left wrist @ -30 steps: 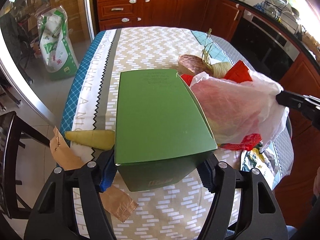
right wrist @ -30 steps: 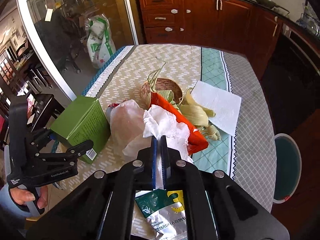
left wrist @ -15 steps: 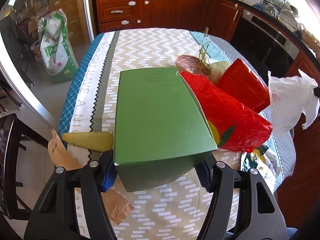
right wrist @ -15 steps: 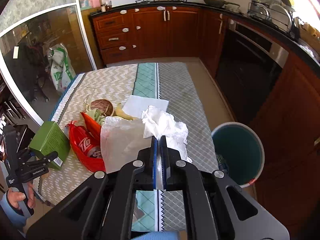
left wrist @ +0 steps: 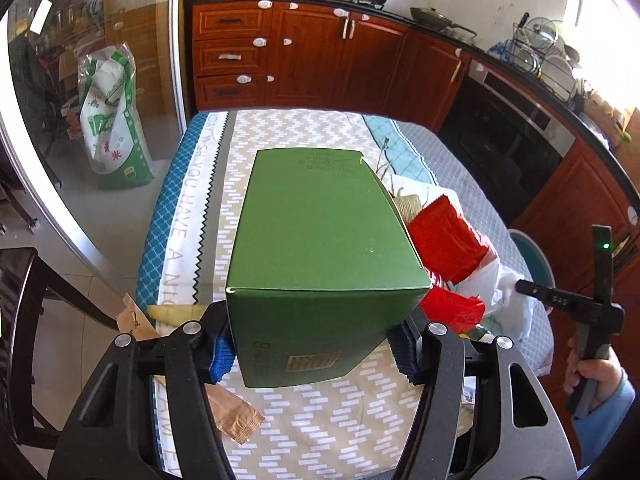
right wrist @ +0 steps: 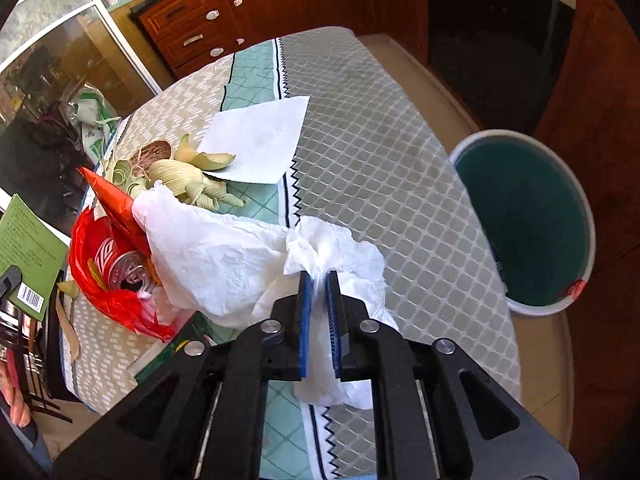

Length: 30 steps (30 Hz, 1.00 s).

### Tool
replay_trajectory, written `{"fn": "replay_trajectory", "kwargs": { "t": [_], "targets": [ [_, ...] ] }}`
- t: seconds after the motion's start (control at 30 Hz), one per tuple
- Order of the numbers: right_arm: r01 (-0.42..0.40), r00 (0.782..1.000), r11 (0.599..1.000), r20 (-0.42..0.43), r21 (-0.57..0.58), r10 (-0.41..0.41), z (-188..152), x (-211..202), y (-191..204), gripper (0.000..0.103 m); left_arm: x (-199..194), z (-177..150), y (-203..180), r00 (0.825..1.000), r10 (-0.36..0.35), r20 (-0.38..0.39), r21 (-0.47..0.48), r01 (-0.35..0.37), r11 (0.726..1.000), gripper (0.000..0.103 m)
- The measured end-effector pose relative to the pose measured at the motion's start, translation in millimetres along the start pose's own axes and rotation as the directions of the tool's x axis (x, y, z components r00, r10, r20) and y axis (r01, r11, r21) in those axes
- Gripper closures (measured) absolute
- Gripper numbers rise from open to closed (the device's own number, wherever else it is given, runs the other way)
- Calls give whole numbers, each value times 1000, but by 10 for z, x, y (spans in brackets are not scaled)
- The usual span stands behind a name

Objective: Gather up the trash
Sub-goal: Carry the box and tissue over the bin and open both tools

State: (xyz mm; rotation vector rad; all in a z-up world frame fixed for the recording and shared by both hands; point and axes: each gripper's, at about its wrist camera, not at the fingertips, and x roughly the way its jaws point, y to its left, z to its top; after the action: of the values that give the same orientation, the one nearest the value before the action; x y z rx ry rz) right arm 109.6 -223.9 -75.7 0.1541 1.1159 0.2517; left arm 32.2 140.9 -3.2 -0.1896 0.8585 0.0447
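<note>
My left gripper (left wrist: 310, 344) is shut on a green cardboard box (left wrist: 320, 240), held above the table's near edge; the box also shows in the right wrist view (right wrist: 28, 240). My right gripper (right wrist: 319, 284) is shut on a white plastic bag (right wrist: 224, 256), which hangs over the table's right side and also shows in the left wrist view (left wrist: 508, 300). A red bag (right wrist: 100, 280) with a soda can (right wrist: 124, 268) lies beside it. Corn husks (right wrist: 192, 184) and a white napkin (right wrist: 260, 144) lie further back. A teal bin (right wrist: 524, 224) stands on the floor right of the table.
The table (left wrist: 304, 136) has a patterned cloth. A corn cob (left wrist: 176, 313) and brown paper (left wrist: 236, 416) lie at its near left edge. A green snack packet (right wrist: 168, 356) lies near the front. A dark chair (left wrist: 24, 320) stands left; cabinets (left wrist: 320, 60) and an oven (left wrist: 516, 152) stand behind.
My right gripper swung right and down with the white bag, bringing the bin closer in view. The left gripper lifted the green box and tipped its view upward.
</note>
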Motion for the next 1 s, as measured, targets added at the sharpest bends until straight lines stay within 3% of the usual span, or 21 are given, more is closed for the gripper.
{"fn": "replay_trajectory", "kwargs": {
  "t": [0.03, 0.1, 0.2, 0.37, 0.4, 0.43, 0.47, 0.5, 0.53, 0.63, 0.8, 1.0],
  "targets": [
    [-22, 1000, 1000, -6, 5, 22, 21, 44, 32, 62, -7, 31, 6, 1000, -4, 1, -3, 4, 1000, 40],
    [-25, 1000, 1000, -5, -4, 25, 39, 111, 119, 39, 7, 82, -5, 1000, -9, -1, -5, 9, 1000, 40],
    [-34, 999, 999, -38, -26, 33, 22, 243, 230, 33, 69, 138, -82, 1000, -21, -14, 8, 21, 1000, 40],
    [28, 999, 995, -22, -92, -30, -71, 366, 323, 32, 162, 241, -294, 999, -44, -25, 45, 45, 998, 39],
    [52, 998, 992, -24, -119, -55, -95, 379, 347, 37, 173, 270, -340, 998, -50, -24, 50, 51, 997, 39],
    [91, 996, 985, -1, -145, -92, -116, 361, 360, 58, 181, 302, -389, 998, -55, -23, 55, 56, 997, 39],
    [133, 991, 979, 9, -157, -133, -129, 347, 337, 70, 186, 335, -445, 998, -59, -20, 61, 60, 996, 39],
    [136, 991, 980, 14, -145, -135, -122, 321, 259, 88, 191, 365, -499, 998, -64, -15, 69, 65, 996, 39],
    [107, 994, 988, 0, -110, -108, -98, 301, 131, 99, 196, 403, -573, 998, -69, -11, 79, 70, 994, 39],
    [24, 999, 1000, -24, 0, -24, -44, 185, -207, 99, 216, 514, -836, 996, -88, -8, 124, 88, 988, 39],
    [-71, 993, 993, 97, 91, 62, 79, -323, -610, 99, 254, 662, -1438, 989, -146, -4, 228, 143, 963, 39],
    [-130, 972, 980, 213, 147, 97, 210, -808, -1018, 99, 465, 777, -2141, 973, -226, -48, 308, 230, 923, 39]
  ]
}}
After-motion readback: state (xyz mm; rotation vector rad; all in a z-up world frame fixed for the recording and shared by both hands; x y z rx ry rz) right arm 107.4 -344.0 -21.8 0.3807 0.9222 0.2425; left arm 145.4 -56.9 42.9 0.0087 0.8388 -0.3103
